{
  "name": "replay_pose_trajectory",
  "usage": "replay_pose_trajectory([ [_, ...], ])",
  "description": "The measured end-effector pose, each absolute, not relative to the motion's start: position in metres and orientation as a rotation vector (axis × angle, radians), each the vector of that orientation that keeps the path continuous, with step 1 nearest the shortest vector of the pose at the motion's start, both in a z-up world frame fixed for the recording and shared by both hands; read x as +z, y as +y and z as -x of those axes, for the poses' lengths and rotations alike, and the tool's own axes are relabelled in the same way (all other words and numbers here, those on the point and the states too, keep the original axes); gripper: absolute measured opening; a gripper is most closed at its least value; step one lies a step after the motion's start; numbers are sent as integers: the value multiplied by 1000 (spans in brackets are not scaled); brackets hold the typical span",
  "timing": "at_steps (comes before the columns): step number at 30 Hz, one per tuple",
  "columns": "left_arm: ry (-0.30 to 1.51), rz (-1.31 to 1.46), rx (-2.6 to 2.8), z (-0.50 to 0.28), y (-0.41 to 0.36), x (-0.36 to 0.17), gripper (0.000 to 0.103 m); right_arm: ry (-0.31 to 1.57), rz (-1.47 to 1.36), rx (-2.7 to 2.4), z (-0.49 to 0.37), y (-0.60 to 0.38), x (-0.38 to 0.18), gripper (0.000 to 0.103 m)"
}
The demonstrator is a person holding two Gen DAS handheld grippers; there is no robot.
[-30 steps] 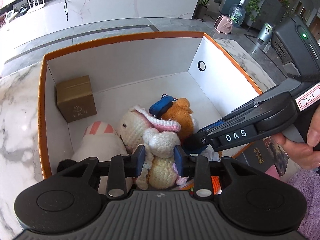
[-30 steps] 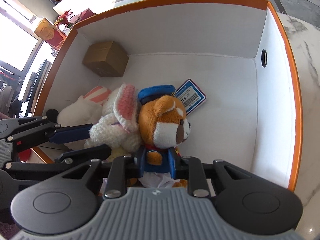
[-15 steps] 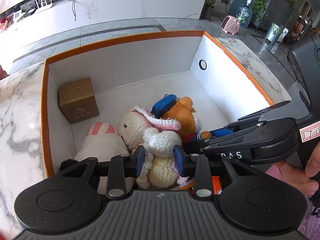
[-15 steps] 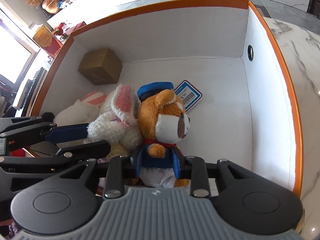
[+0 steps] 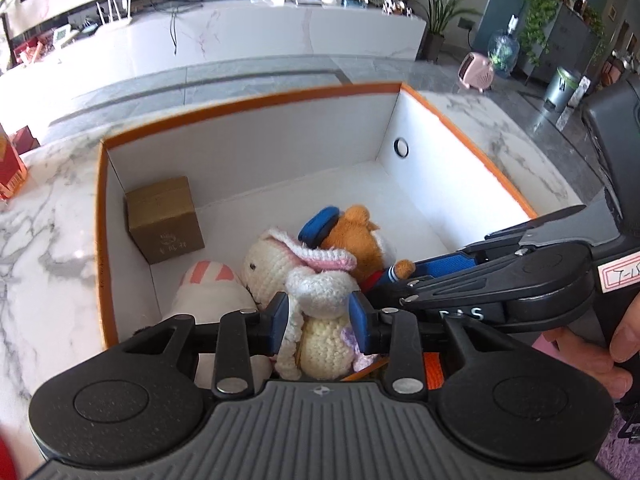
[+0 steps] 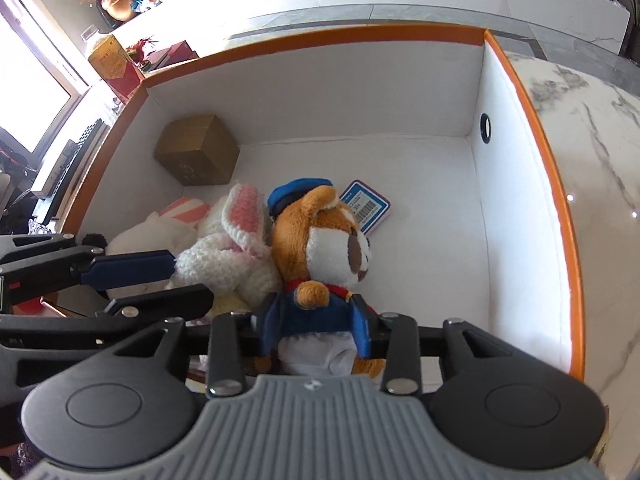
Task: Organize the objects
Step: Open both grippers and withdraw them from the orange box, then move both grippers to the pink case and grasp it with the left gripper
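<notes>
The white rectangular box with an orange rim [image 6: 558, 184] sits on a marble-patterned white tabletop [image 5: 48, 248]; its far half and the side toward its round grommet hole [image 6: 485, 128] lie bare, leaving open floor there. A gold-brown cardboard cube [image 6: 198, 156] fills the box's far corner opposite the hole. The toys crowd the near wall of the box: a white crocheted bunny with pink-lined ears [image 5: 304, 276], an orange plush bear in a blue cap and blue jacket [image 6: 324, 248] touching it, and a white plush with pink stripes [image 5: 210, 292] beside the bunny. A blue-edged barcode card [image 6: 368, 206] lies flat behind the bear. The left gripper [image 5: 320, 316] straddles the bunny's body, jaws opening. The right gripper [image 6: 314, 322] brackets the bear's jacket, jaws opening too. Whether either gripper's pads press on its toy cannot be told
</notes>
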State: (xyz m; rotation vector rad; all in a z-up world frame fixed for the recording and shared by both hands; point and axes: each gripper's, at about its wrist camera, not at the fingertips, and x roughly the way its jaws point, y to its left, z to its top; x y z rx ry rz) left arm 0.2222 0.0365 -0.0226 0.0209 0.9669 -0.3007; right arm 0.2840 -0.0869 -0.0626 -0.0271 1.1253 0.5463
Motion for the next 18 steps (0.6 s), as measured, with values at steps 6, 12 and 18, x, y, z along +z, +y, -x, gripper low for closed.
replay_pose_trajectory([
  [6,838,-7,-284,-191,28,8,52,965,4,540,-256,-113,-21,62],
  [12,783,41,-322,-153,12,28,52,868,6,542,-216,-143,16,66],
  [18,811,90,-360,-124,-3,19,53,902,9,478,-182,-191,20,74],
])
